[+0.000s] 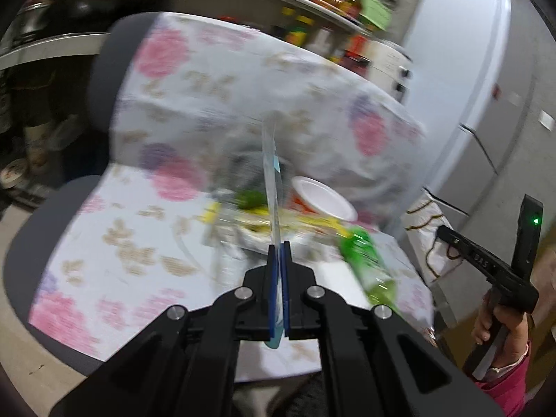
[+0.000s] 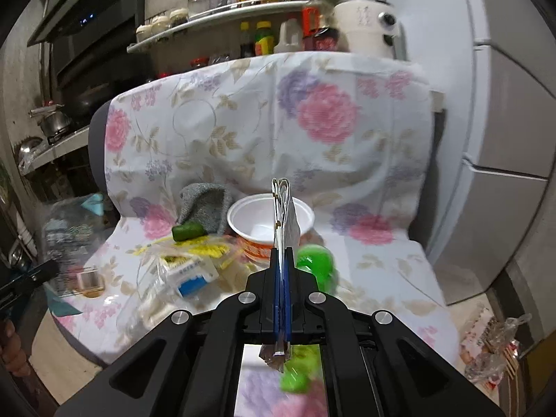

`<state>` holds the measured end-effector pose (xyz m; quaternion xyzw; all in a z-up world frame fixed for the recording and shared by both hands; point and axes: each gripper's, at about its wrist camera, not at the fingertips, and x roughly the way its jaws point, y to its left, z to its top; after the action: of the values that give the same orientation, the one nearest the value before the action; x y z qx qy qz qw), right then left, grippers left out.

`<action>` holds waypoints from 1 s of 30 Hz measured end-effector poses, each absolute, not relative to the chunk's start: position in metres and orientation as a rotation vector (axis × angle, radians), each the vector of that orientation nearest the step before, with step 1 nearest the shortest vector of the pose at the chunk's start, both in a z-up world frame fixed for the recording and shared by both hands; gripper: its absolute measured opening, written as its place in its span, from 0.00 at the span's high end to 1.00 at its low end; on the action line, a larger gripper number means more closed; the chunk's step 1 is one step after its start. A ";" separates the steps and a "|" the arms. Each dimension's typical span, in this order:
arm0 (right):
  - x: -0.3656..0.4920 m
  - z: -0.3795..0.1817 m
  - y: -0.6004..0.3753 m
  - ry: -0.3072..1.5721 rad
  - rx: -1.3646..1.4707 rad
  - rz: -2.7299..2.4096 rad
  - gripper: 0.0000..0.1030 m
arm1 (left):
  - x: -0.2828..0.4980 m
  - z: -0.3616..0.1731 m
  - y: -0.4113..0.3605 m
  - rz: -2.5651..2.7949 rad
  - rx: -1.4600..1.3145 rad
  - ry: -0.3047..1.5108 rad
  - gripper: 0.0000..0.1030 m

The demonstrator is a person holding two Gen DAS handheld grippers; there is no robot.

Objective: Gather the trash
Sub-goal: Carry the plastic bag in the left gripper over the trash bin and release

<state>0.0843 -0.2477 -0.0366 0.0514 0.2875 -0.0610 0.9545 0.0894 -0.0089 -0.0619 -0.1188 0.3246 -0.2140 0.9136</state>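
left wrist: left gripper (image 1: 278,253) clamped on clear plastic bag (image 1: 270,173) edge, likely holding it ready for trash | right wrist: right gripper (image 2: 283,257) pinching crumpled wrapper (image 2: 285,208) above white bowl (image 2: 260,222) near chair seat (image 2: 382,264) back edge

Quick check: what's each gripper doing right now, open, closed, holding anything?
Left gripper: shut on a thin clear plastic sheet.
Right gripper: shut on a crumpled wrapper.

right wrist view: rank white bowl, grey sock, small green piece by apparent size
1. white bowl
2. grey sock, somewhat smaller, though it lies further back, so the gap is unsure
3. small green piece, clearly smallest
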 end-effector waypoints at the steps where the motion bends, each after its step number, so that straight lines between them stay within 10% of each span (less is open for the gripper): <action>1: 0.072 -0.035 -0.251 0.580 0.104 -0.137 0.98 | 0.086 -0.063 -0.018 -0.464 -0.236 0.671 1.00; 30: -0.202 -0.137 -0.421 0.692 0.421 -0.749 0.96 | -0.044 -0.167 -0.370 -1.377 0.160 0.924 1.00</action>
<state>-0.2019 -0.4208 -0.1373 0.2001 0.3289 -0.3559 0.8515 -0.0439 -0.3705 -0.1665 0.0712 0.4103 -0.6117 0.6726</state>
